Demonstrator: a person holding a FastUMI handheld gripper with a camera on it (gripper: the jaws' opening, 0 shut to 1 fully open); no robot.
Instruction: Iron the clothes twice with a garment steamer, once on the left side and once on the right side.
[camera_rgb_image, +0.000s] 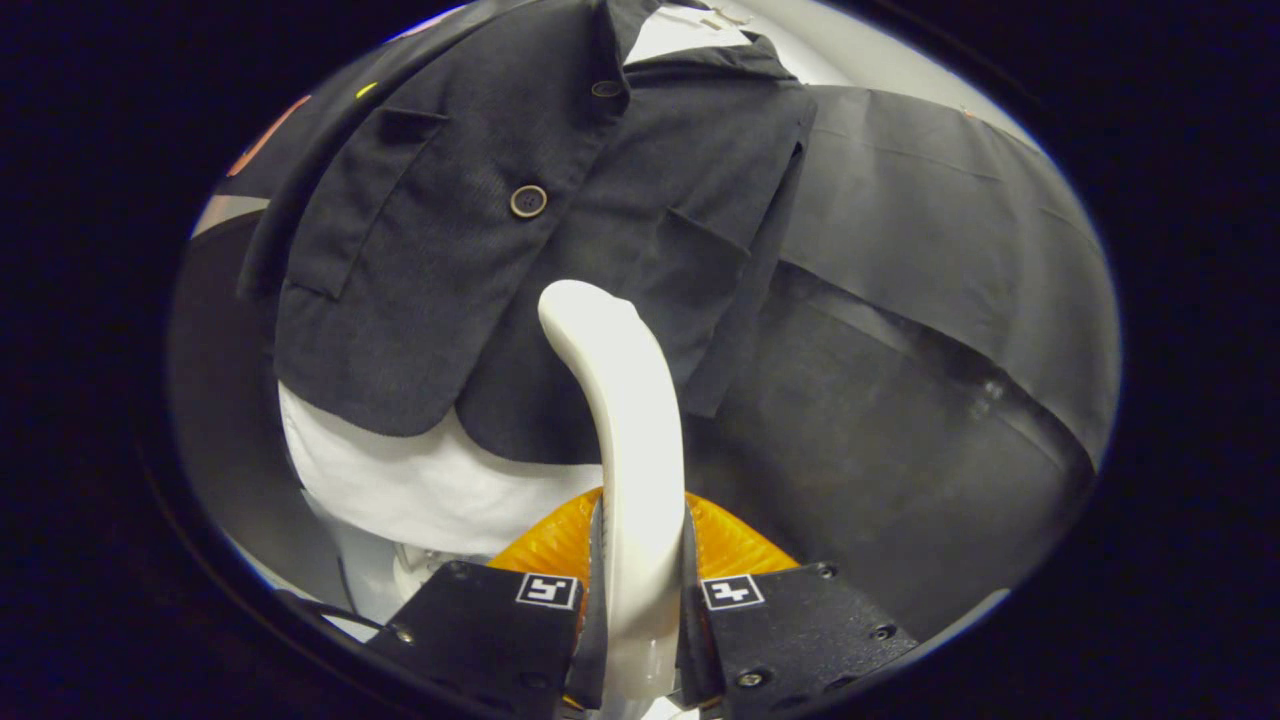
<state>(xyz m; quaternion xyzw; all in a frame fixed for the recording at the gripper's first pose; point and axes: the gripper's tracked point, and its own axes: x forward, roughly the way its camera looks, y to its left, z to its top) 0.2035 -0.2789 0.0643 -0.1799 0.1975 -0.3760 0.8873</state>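
A: What are the fingers doing?

B: The gripper (640, 600) is clamping the steamer (625, 440). Both fingers are pressing on its white handle, one on each side, with no gap showing.

A: And how is the steamer looking?

B: It is standing as a smooth, cream-white curved neck, rising from between the fingers and bending over at the top toward the jacket (520, 250). Its rounded tip is sitting in front of the jacket's lower front, just below the lower button (528, 201); whether it is touching the cloth, I cannot tell.

A: What is lying behind the handle?

B: A ribbed orange part (545, 545) is showing on either side of the handle, just ahead of the fingers.

A: And the jacket itself?

B: It is hanging, dark grey, with two buttons down the front, a flap pocket on each side and a rounded hem. A white garment (420, 485) is showing below the hem and again at the collar. Beyond it, dark cloth (930, 260) is draping across the booth's wall.
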